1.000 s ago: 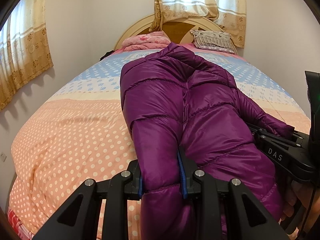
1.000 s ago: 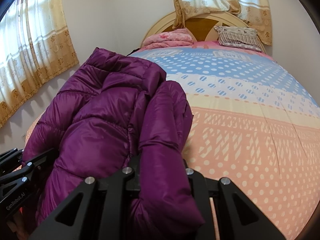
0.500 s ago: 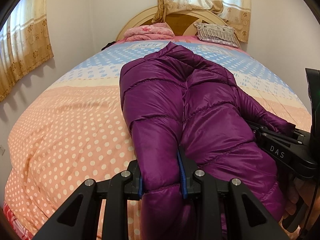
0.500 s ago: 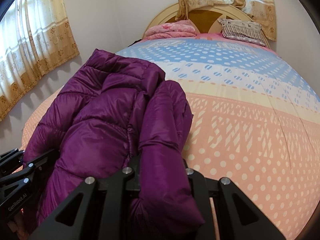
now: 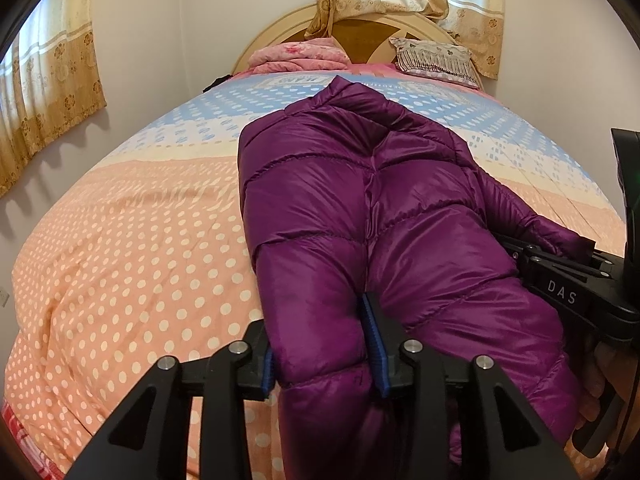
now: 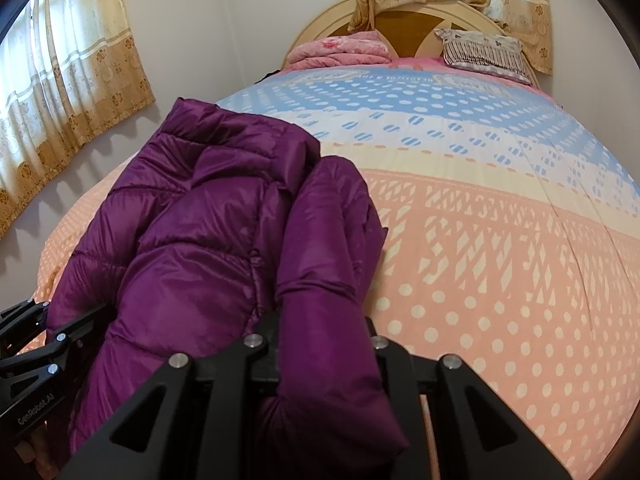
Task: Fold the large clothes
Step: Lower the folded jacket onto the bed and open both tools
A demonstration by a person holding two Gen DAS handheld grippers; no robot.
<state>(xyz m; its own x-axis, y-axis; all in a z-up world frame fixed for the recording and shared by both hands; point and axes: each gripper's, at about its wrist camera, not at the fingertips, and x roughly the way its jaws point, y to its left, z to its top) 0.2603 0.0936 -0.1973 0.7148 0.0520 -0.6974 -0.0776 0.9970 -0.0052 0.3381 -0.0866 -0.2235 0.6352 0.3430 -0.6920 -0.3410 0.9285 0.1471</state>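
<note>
Left gripper (image 5: pixel 322 354) is clamped on a puffy fold at the near end of the purple down jacket (image 5: pixel 360 208), with the blue-padded fingers (image 5: pixel 374 344) squeezing the fabric from both sides. Right gripper (image 6: pixel 324 356) is doing the same thing on its side, jaws closed around a thick roll of the jacket, which bulges up and over the fingers so you can't really see the pads at all.

From the left wrist view the jacket lies lengthwise down the middle of the bed (image 5: pixel 120 260), collar end pointing toward the headboard (image 5: pixel 360 28), quilted panels facing up and a seam running down the centre. One sleeve trails off to the right, next to the other gripper's black frame with "DAS" printed on it. In the right wrist view the jacket (image 6: pixel 192 240) sits bunched to the left, and the other gripper shows at the lower left edge.

Bedspread is peach with white dots near the camera, then a pale band, then blue with dots further up. A pink folded blanket (image 5: pixel 298 54) and a striped pillow (image 5: pixel 434 58) sit against the headboard. Gold patterned curtains (image 6: pixel 68 92) hang on the left wall, and more hang behind the headboard.
</note>
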